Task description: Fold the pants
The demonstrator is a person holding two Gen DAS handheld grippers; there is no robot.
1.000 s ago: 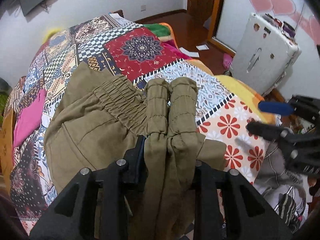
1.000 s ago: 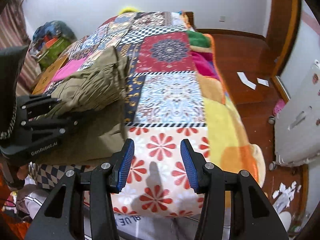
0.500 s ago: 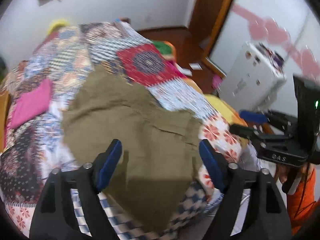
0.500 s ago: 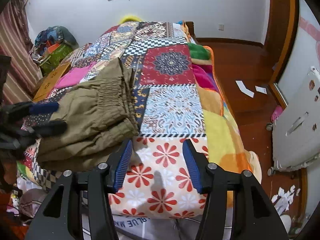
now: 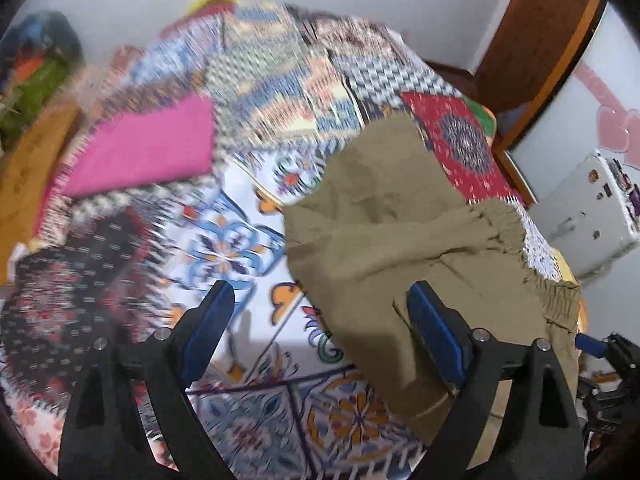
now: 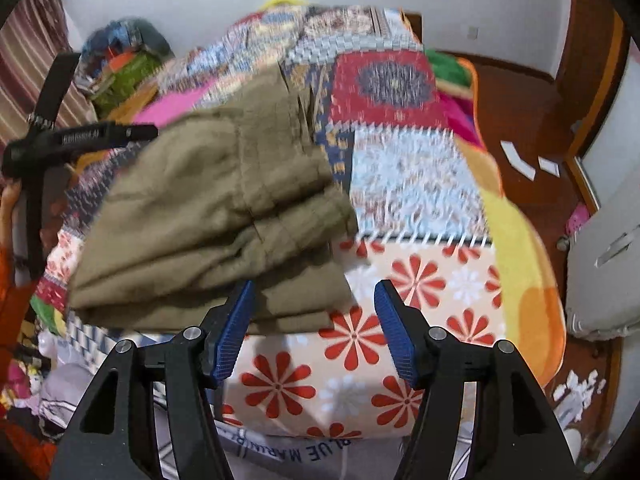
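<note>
The olive-green pants [image 5: 404, 248] lie folded in a thick bundle on the patchwork bedspread [image 5: 240, 248], near the bed's near edge. In the right wrist view the bundle [image 6: 216, 216] shows stacked layers. My left gripper [image 5: 320, 332] is open and empty, its right finger over the bundle's left part. My right gripper [image 6: 314, 326] is open and empty, just in front of the bundle's right corner. The left gripper's body shows at the left of the right wrist view [image 6: 80, 138].
A pink cloth [image 5: 148, 148] lies on the bed's left side. A white suitcase [image 5: 588, 216] stands on the wooden floor [image 6: 516, 112] right of the bed. Clutter sits at the far left [image 6: 120, 64]. Paper scraps [image 6: 520, 164] lie on the floor.
My left gripper let go of the pants' elastic hems, opened wide and swung left. The pants now lie folded on the bed. My right gripper moved closer to the bundle.
</note>
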